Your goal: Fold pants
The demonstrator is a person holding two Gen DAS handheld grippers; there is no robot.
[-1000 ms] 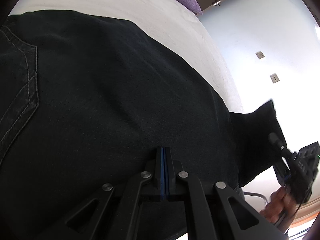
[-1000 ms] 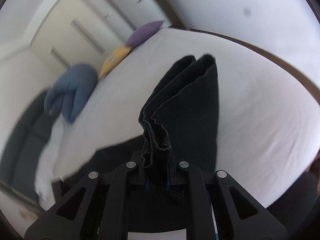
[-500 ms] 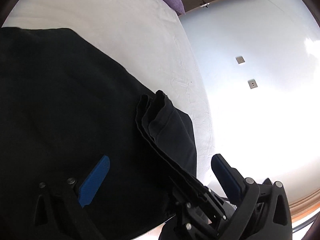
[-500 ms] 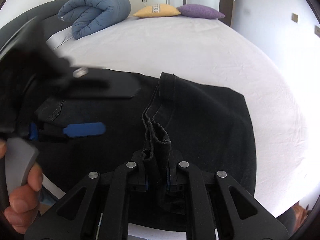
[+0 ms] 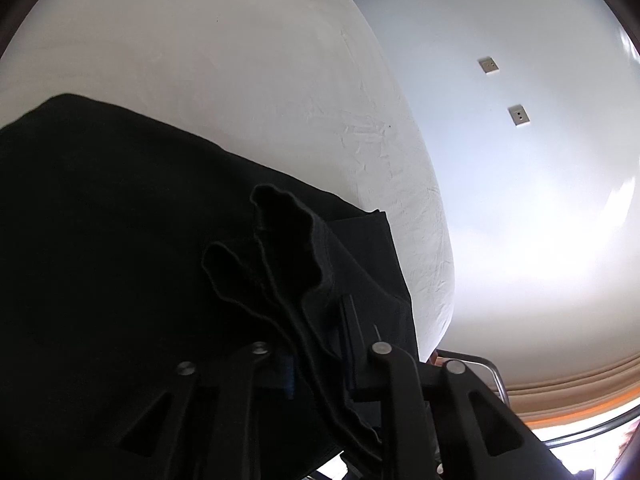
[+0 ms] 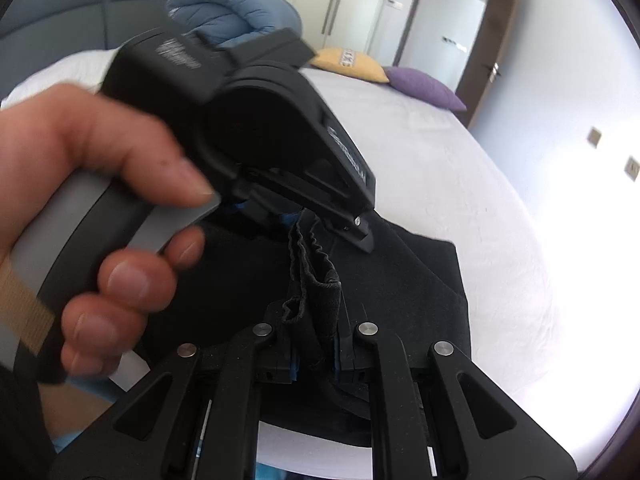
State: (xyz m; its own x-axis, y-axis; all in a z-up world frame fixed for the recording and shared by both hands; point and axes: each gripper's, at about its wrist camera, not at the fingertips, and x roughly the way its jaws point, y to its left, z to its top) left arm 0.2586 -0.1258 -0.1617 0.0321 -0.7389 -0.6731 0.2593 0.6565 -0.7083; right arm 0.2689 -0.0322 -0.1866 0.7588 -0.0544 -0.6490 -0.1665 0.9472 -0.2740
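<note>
The black pants (image 5: 100, 240) lie on the white bed (image 5: 200, 60), with a bunched hem edge (image 5: 288, 248) raised in front of the camera. My left gripper (image 5: 316, 372) is shut on that bunched edge. In the right wrist view my right gripper (image 6: 316, 356) is shut on the same bunch of black fabric (image 6: 316, 280). The left gripper's body (image 6: 248, 128), held by a hand (image 6: 100, 184), sits just beyond it and bites the same edge from the far side. The rest of the pants (image 6: 420, 280) spreads flat beneath.
A blue duvet (image 6: 240, 12), a yellow pillow (image 6: 352, 64) and a purple pillow (image 6: 424, 88) lie at the head of the bed. A white wall with two switch plates (image 5: 518, 116) stands to the right. A metal frame (image 5: 488, 372) is near the bed's corner.
My left gripper was open half a second ago; it has moved in and shut on the bunched hem. My right gripper keeps its hold on the same bunch.
</note>
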